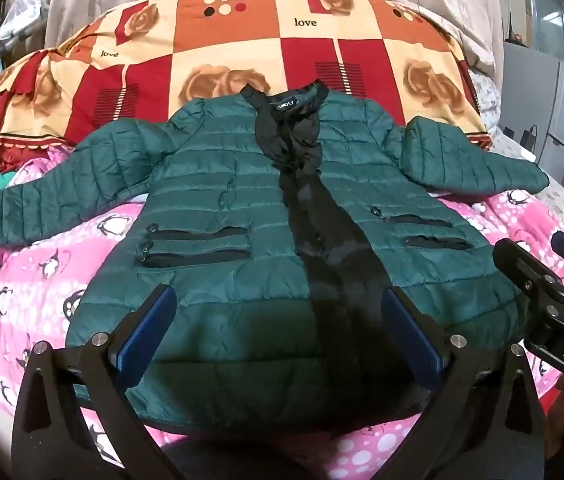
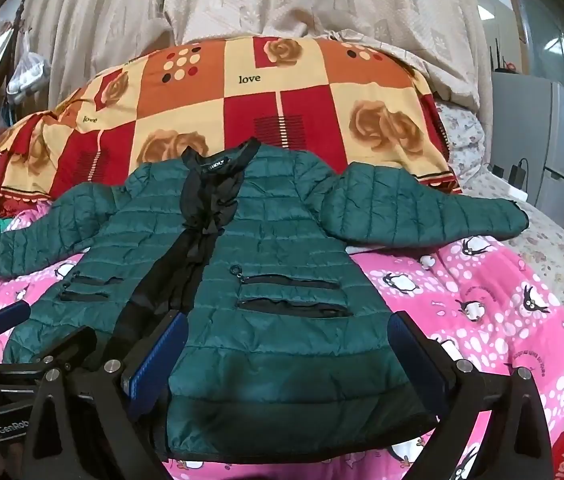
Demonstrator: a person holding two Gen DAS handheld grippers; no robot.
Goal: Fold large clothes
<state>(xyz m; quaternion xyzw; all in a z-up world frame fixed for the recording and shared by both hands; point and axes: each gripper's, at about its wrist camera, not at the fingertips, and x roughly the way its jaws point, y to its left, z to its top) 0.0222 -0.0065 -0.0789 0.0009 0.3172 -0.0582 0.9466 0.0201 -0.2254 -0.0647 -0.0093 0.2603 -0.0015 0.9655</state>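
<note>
A dark green quilted jacket (image 1: 222,216) lies face up and unzipped on the bed, collar away from me, both sleeves spread out; its black lining shows down the middle. It also shows in the right wrist view (image 2: 290,264). My left gripper (image 1: 278,300) is open above the hem, left of the opening. My right gripper (image 2: 286,328) is open above the hem's right half. The right gripper shows at the right edge of the left wrist view (image 1: 542,280), and the left gripper shows at the left edge of the right wrist view (image 2: 6,320).
A pink penguin-print blanket (image 1: 22,280) covers the bed. A red, orange and cream rose-patterned quilt (image 1: 242,40) is piled behind the jacket. Beige curtains (image 2: 282,0) hang at the back. A grey cabinet (image 2: 538,128) stands at the right.
</note>
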